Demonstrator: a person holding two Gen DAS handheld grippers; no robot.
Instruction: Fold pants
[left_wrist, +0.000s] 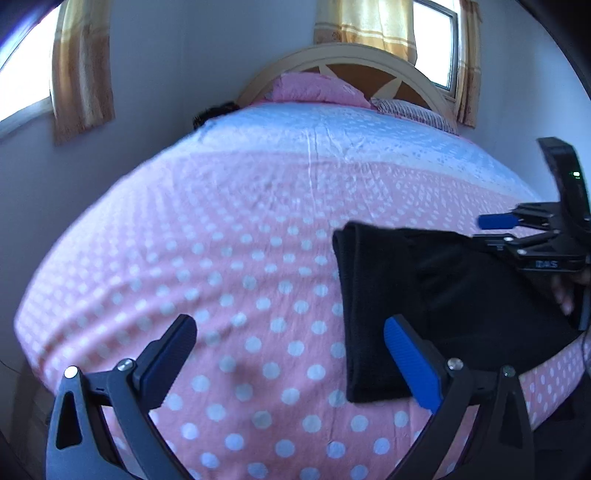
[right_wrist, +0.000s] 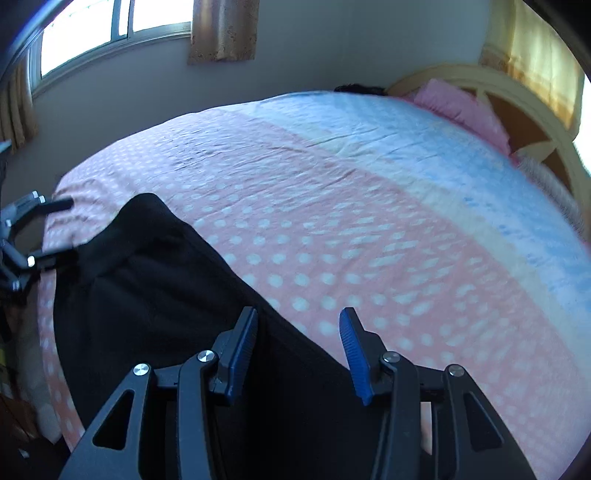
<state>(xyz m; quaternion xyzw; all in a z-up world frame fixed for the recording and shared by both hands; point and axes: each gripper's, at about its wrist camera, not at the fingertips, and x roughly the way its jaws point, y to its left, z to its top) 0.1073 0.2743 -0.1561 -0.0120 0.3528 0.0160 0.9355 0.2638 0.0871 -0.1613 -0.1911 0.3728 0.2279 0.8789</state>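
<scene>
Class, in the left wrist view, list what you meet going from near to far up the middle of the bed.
Left claw → pink polka-dot sheet → pale blue sheet band → pink pillow → arched wooden headboard → yellow curtain.

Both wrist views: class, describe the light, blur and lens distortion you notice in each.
Left wrist view: window blown out white, bedspread bulges from fisheye, dots soft with blur. Right wrist view: window overexposed, black pants so dark that folds barely show, far bedspread smeared.
</scene>
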